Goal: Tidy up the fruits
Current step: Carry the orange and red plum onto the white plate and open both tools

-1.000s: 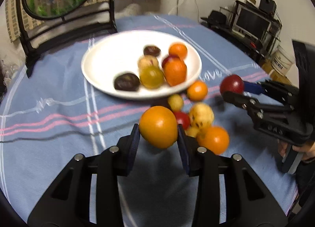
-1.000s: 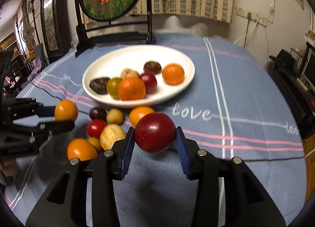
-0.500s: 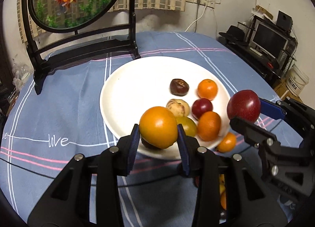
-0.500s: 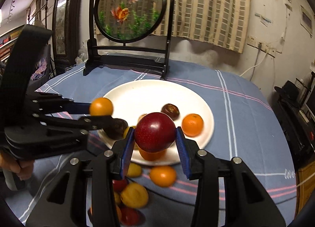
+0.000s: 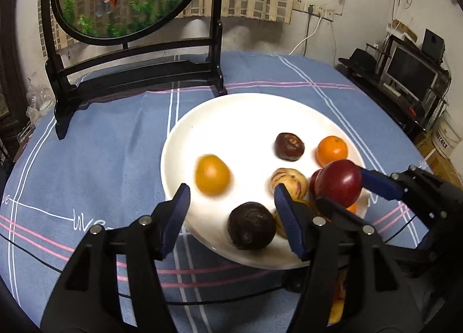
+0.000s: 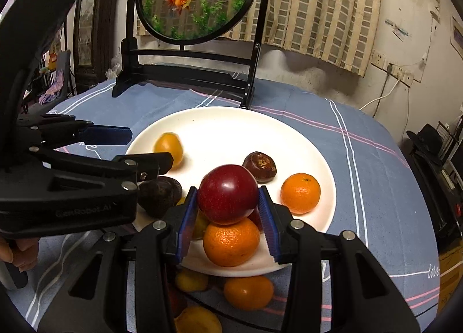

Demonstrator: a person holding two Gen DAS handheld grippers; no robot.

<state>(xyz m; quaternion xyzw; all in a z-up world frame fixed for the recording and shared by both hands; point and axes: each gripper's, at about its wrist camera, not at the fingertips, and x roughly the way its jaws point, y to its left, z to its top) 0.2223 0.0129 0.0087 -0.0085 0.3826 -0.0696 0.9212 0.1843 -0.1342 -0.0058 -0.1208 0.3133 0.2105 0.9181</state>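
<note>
Left tongs [image 5: 231, 211] opening, released; yellow-orange fruit [image 5: 212, 178] near plate [image 5: 231, 113] left edge. Right tongs [image 6: 228, 208] clenched on red apple [image 6: 227, 192].

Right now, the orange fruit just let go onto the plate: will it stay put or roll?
Likely to roll a bit: the orange fruit is round, smooth-skinned and motion-blurred, free of the opening left gripper. The white plate is glossy with a shallow rim, so it probably settles inward rather than escaping. It looks firm, so a short drop shouldn't bruise it much.
</note>
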